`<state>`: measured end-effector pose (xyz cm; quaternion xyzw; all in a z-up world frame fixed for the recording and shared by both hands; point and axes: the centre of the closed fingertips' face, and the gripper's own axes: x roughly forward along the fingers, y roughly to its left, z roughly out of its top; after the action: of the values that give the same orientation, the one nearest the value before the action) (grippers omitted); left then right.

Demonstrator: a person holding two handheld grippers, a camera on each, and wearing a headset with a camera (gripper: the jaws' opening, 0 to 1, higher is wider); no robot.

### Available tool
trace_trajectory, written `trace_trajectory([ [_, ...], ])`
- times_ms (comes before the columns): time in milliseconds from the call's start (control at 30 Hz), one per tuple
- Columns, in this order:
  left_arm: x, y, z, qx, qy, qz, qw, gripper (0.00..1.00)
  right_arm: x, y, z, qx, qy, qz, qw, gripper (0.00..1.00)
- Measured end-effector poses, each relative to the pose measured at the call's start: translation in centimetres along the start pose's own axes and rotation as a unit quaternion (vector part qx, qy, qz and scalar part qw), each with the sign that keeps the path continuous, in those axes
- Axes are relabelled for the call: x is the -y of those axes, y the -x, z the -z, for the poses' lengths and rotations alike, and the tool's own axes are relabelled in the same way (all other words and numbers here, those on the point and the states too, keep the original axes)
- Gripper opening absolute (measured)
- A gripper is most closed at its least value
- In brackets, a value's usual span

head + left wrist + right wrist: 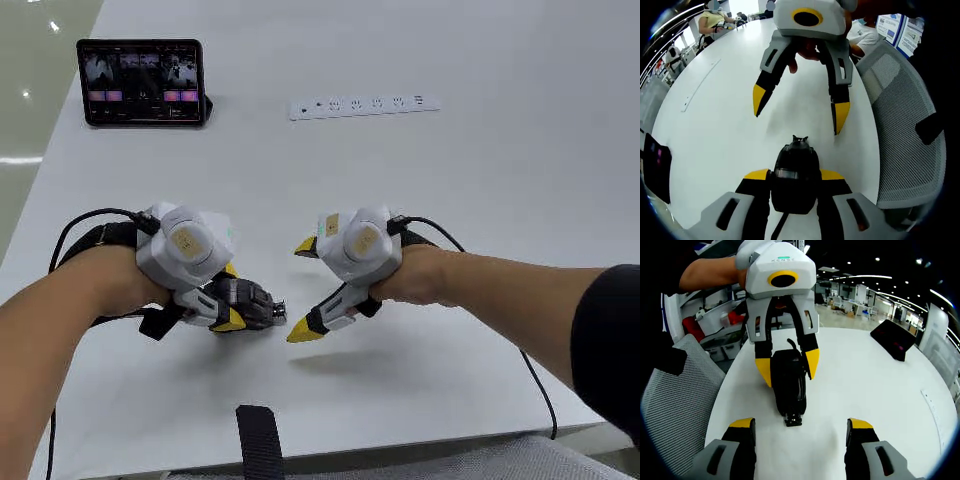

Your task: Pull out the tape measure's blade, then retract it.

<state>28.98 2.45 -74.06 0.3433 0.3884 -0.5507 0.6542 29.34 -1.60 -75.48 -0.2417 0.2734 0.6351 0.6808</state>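
The black, rounded tape measure case (252, 303) lies low on the white tabletop (430, 210), gripped from both sides by the yellow-tipped left gripper (232, 297), its blade hook pointing at the right gripper (304, 290). That gripper's jaws stand spread wide, just short of the hook. Farther back lie a white power strip (364, 105) and a dark tablet (141, 80).

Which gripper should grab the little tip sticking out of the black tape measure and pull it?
Right. The left gripper is shut on the black plastic tape measure, holding its case. The right gripper is open and empty, facing the blade's tip close in front.
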Motion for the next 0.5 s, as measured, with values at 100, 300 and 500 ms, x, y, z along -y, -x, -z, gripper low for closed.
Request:
trace_trajectory([
  [100,0.0,0.0,-0.1,0.004,0.002,-0.003,1.0000,0.31,-0.6,-0.5,0.8,-0.021,0.023,-0.014,0.9994,0.60],
  [300,0.0,-0.1,0.0,0.002,-0.005,-0.004,1.0000,0.31,-0.8,-1.0,1.1,-0.030,0.028,-0.021,0.9990,0.46],
  [500,-0.1,-0.1,0.0,0.001,-0.009,-0.009,0.9999,0.31,-0.7,-1.7,0.5,-0.025,0.030,-0.025,0.9989,0.34],
])
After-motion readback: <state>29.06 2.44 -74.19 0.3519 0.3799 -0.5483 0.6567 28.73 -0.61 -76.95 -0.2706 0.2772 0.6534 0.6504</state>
